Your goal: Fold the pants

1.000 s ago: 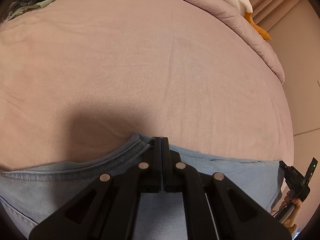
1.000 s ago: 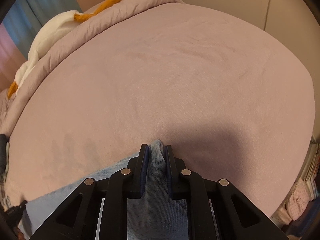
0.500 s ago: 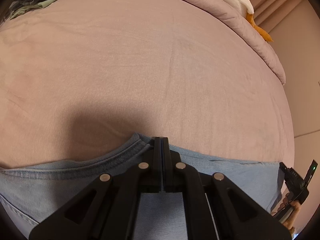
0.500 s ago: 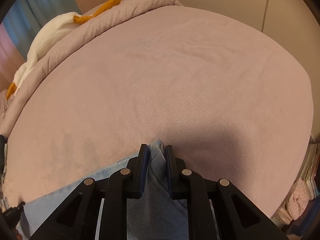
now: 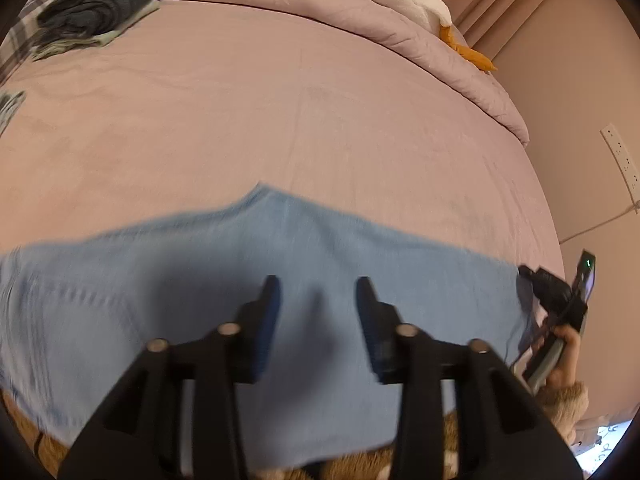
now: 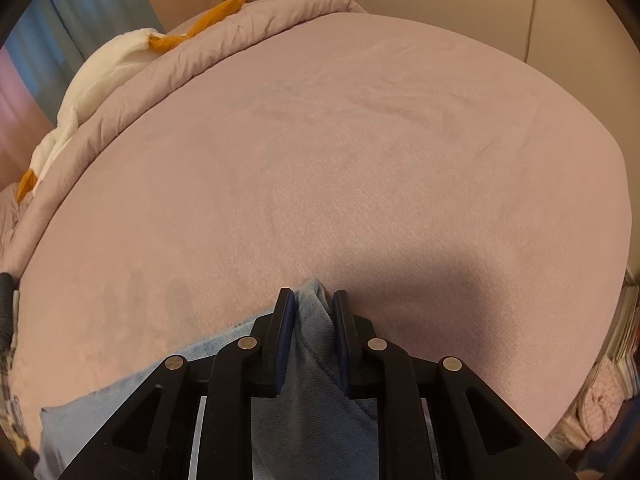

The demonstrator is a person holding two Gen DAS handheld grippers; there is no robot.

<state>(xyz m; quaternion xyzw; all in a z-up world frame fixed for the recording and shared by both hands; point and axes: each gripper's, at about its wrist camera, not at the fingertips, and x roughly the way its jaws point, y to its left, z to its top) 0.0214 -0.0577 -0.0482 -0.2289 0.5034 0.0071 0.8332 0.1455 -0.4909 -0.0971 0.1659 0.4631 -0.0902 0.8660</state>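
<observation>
Pink bed (image 5: 320,120): left claw (image 5: 318,300) is now gaping, having just dropped the pants (image 5: 200,300); right claw (image 6: 309,320) is still pinching denim at 6 o'clock.

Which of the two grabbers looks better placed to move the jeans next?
The right gripper, probably. Its fingers are shut on a bunched edge of the jeans, so it can pull at once. The left gripper hangs open above the flat denim on the bed, holding nothing.
</observation>
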